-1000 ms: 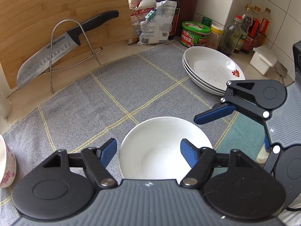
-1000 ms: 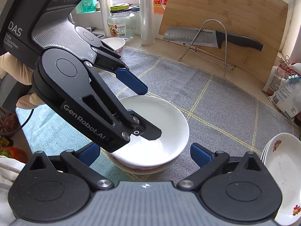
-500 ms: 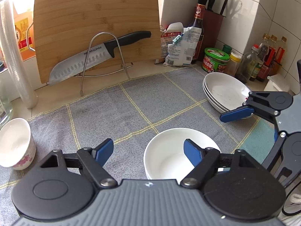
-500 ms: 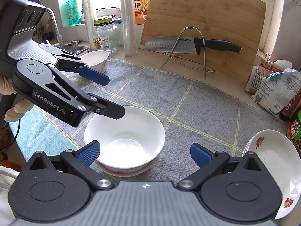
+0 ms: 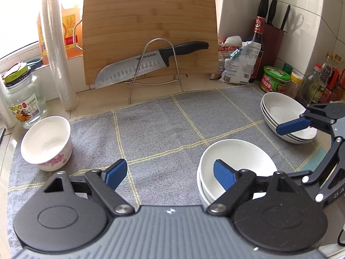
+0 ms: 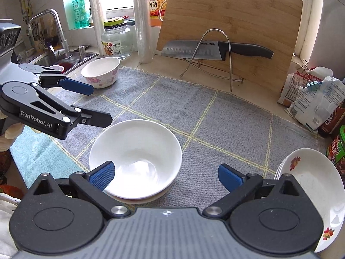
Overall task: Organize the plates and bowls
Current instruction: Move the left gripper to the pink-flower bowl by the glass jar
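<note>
Two white bowls are stacked (image 5: 235,157) (image 6: 138,149) on the grey checked cloth (image 5: 163,127). A small flowered bowl (image 5: 46,142) (image 6: 101,71) stands alone at the cloth's far left corner. White flowered plates are stacked (image 5: 282,114) (image 6: 310,177) at the right. My left gripper (image 5: 170,172) (image 6: 100,105) hovers left of the stacked bowls, its jaws opening with nothing between them. My right gripper (image 6: 166,177) is open just short of the stacked bowls, its left pad over their near rim; one of its fingers (image 5: 291,126) shows above the plates.
A big knife (image 5: 151,62) rests on a wire rack before a leaning bamboo board (image 5: 148,32). A glass jar (image 5: 21,99) and stacked plastic cups (image 5: 57,49) stand back left, with bags, jars and sauce bottles (image 5: 273,77) back right. A sink and tap (image 6: 54,43) lie beyond the cloth's left end.
My left gripper let go of the white bowl, swung away to the left and opened wider. The bowl stays on the stack. The right gripper barely moved.
</note>
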A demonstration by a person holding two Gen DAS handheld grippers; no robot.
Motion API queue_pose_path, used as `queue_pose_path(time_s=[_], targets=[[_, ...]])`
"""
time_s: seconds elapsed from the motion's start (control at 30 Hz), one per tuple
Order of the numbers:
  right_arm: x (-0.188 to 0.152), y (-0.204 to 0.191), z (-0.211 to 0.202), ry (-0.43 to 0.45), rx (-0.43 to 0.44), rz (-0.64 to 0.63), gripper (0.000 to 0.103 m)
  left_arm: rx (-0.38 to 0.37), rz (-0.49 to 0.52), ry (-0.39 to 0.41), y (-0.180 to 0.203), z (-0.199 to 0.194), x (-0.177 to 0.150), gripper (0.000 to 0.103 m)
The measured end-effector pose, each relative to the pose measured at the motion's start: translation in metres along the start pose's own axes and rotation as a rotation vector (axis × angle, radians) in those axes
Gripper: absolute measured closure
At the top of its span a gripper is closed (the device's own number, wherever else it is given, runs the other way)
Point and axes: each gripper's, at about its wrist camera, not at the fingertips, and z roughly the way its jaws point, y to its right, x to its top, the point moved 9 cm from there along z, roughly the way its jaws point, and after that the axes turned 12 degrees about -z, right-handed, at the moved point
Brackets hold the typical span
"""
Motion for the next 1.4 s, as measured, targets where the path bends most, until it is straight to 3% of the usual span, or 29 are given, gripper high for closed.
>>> queue_pose_path(time_s=[0.37,0.7,1.07,1.4], targets=[[0.068,-0.009,0.016,0.044,0.068,-0.054,0.000,0.221,-0.147,0.054,-0.090,-0.011,-0.012,0.013],[0.134,-0.044,0.046,0.033,0.132,-0.129,0.000,0.330,-0.164,0.112,-0.156,-0.002,-0.008,0.011],[0.177,-0.076,0.098,-0.009,0.157,-0.126,0.000,0.317,-0.080,0.117,-0.180,0.043,0.000,0.010],[0.211,-0.085,0.141,-0.044,0.181,-0.098,0.000,0.281,-0.044,0.120,-0.190,0.061,0.007,0.010]])
